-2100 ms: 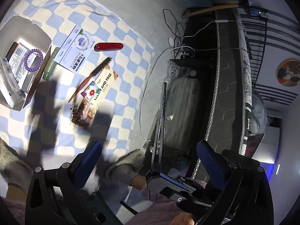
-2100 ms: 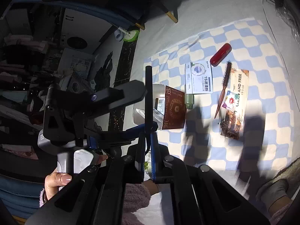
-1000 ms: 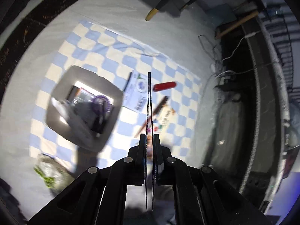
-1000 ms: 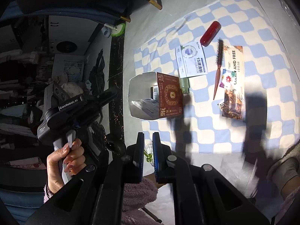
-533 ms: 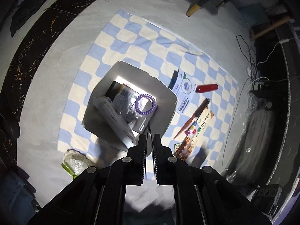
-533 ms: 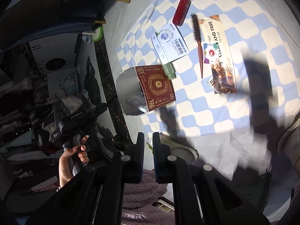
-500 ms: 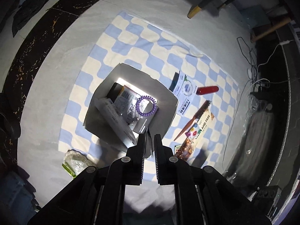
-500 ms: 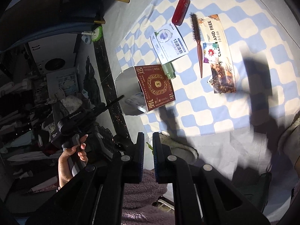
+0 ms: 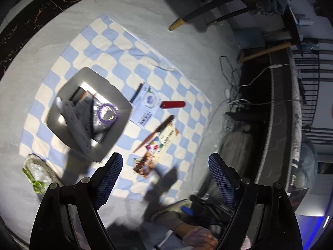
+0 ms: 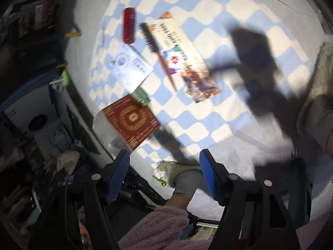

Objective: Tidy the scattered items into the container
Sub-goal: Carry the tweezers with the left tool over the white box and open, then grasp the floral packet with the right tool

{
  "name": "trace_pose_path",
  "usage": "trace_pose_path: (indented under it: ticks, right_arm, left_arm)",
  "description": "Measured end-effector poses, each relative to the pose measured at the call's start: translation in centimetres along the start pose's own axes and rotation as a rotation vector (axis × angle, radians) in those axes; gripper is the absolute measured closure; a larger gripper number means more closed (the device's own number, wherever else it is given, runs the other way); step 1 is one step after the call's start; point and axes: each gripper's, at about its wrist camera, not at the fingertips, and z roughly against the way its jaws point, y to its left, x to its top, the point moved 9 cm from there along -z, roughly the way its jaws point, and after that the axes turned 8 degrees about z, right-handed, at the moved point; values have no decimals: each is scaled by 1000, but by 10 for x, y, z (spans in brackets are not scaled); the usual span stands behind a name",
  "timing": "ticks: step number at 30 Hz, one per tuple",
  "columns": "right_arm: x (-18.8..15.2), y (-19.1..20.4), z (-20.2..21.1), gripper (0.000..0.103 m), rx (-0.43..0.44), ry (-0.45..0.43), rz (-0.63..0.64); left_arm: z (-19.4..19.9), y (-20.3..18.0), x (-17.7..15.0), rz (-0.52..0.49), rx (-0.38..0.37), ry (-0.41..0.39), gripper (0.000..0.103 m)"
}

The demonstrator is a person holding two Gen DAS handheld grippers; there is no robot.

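Note:
A grey cardboard box stands on a blue-and-cream checked cloth. It holds packets and a purple bead bracelet. To its right lie a white leaflet, a red case, a brown hairbrush and a snack packet. My left gripper hangs above the box's near corner, its jaws opening with nothing between them. The right wrist view shows the box's red patterned side, a green bottle, the leaflet, red case, brush and packet. My right gripper is opening, empty.
A crumpled clear bag with green trim lies off the cloth's near left corner. Cables and dark furniture line the right side, and chair legs stand beyond the cloth. A person's slippered feet rest at the cloth's near edge.
Both grippers went from shut to wide open. The thin black strip that the left jaws held over the box is gone from them. The right gripper rolled and sank nearer the cloth.

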Motion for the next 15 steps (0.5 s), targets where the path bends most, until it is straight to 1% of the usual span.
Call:
trace_pose_path:
  ticks: [2,3,6,8,11,13,15]
  right_arm:
    - [16,-23,-18,32,-65,17,-57]
    - [24,-35,-28,32,-107,25,-66]
    - [43,-63,-60,32,-233,43,-22]
    - [53,-75,-75,32,-253,26,3]
    - [68,-77,-90,32,-234,-27,34]
    - [76,-69,-96,32,-242,-52,87]
    - [82,-55,-103,32,-263,-56,144]
  left_arm:
    - [-2,-7,-9,2,-72,20,19]
    - [-3,-9,-13,0,-96,28,19]
    - [-9,-10,-16,-3,-135,47,19]
    - [-11,-9,-14,-2,-147,56,19]
    - [-13,-3,-7,5,-145,60,19]
    - [-12,-1,-3,12,-146,65,19]
    - [-7,-4,2,4,-157,67,19]
